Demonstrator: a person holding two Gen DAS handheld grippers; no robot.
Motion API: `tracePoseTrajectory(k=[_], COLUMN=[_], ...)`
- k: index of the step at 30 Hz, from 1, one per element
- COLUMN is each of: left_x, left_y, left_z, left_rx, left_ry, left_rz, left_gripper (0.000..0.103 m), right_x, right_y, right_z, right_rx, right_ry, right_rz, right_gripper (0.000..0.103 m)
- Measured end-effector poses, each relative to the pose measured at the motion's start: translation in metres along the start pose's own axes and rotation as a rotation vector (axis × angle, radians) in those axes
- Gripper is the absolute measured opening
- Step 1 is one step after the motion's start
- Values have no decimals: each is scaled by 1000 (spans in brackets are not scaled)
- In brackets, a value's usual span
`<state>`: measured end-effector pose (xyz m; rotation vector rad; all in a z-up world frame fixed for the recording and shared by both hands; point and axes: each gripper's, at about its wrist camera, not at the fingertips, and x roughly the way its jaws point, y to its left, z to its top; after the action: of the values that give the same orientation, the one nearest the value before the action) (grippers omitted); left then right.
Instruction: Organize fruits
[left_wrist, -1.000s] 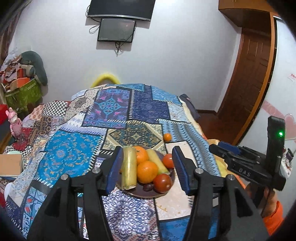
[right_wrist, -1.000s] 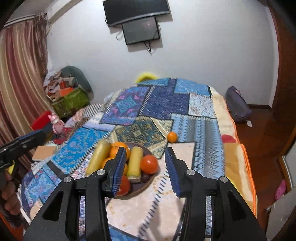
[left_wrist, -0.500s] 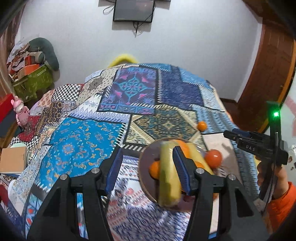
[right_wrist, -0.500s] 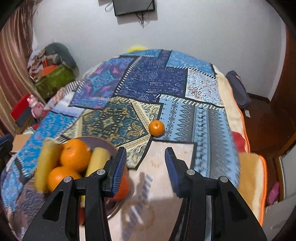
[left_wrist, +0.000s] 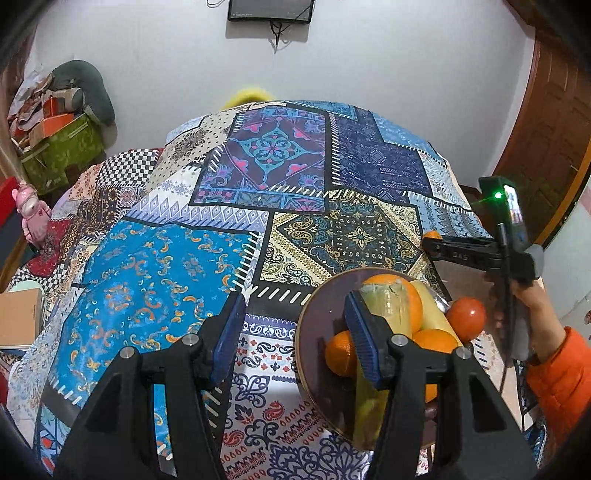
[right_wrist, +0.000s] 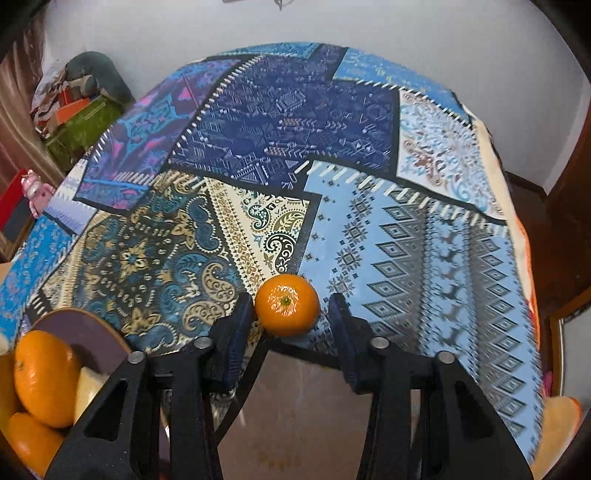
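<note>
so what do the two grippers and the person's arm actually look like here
Both the left gripper and the right gripper are matte black plastic frames with triangular cutouts, silver pivot bolts and ribbed blue finger pads. From the left wrist view, the right one bears white lettering, a black upright module with a green light, and a thin black cable. The hand gripping it wears an orange padded sleeve.

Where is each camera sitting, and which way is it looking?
Left wrist: sits on the left gripper, looking down over the patchwork bedspread at the brown plate of fruit; the person's hand in an orange sleeve shows at the right edge.
Right wrist: sits on the right gripper, looking down at a small loose orange between its fingers.
Both share: the bedspread, the plate and that orange.
</note>
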<state>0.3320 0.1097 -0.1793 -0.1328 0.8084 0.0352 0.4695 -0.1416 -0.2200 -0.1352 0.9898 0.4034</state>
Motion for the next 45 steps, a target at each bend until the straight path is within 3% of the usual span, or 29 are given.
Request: tracePoseTrajectory(k=[6, 12, 16, 22, 32, 40, 45], left_x=[-12, -34, -50, -66, -62, -59, -76], left_y=[-5, -13, -19, -24, -32, -33, -34], left_z=[0, -3, -6, -13, -21, -22, -18], left_rx=[11, 18, 19, 28, 60, 68, 59], left_ry=[-24, -48, -60, -67, -62, -59, -89], left_rz=[6, -5, -21, -39, -47, -38, -42], left_gripper=[56, 56, 56, 56, 56, 57, 56], right_x=[-25, -107, -137, -127, -107, -111, -135], right_y=[11, 53, 81, 102, 101, 99, 99], right_z=[-11, -43, -64, -78, -74, -74, -77], right_rx=[-12, -89, -130, -151, -141, -152, -145], right_ry=[-32, -140, -171, -127, -81, -82, -132], right_rz=[55, 159, 209, 199, 197, 193, 202], right_gripper=[33, 33, 33, 33, 34, 37, 37])
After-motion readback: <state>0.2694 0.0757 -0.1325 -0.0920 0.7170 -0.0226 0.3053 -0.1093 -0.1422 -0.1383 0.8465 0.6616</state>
